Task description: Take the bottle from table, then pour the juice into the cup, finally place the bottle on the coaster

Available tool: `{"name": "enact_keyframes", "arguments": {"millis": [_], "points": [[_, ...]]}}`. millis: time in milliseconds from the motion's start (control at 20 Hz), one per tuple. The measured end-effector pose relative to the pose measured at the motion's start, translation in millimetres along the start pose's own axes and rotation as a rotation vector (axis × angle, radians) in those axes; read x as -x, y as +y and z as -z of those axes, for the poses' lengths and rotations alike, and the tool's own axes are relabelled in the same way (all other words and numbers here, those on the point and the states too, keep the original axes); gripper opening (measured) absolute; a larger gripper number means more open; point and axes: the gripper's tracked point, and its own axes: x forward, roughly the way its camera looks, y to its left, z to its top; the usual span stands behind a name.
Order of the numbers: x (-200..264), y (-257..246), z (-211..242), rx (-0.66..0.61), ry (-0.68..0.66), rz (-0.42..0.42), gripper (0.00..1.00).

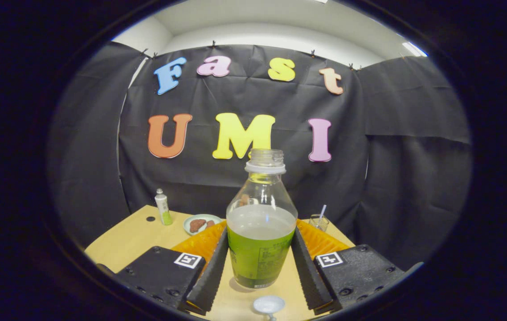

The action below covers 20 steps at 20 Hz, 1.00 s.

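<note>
Your gripper [260,267]: black, with orange

You see two black blocky housings, each carrying a white square tag with a black pattern and dotted with dark screws. Your fingers [211,272] are long black wedges with a ribbed inner face, and behind each one a ribbed orange piece fans outward, bright against the black

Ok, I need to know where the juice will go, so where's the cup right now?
In the gripper view the cup stands at the table's far edge, beyond the tongs' right finger, behind the bottle.
</note>
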Motion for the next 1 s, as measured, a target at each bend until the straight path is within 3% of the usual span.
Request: {"name": "enact_keyframes", "arguments": {"millis": [450,1000], "points": [[-84.9,32.0,83.1,0.117,0.071,0.029,0.79],[-142.1,43.8,172.9,0.052,0.093,0.080,0.80]]}}
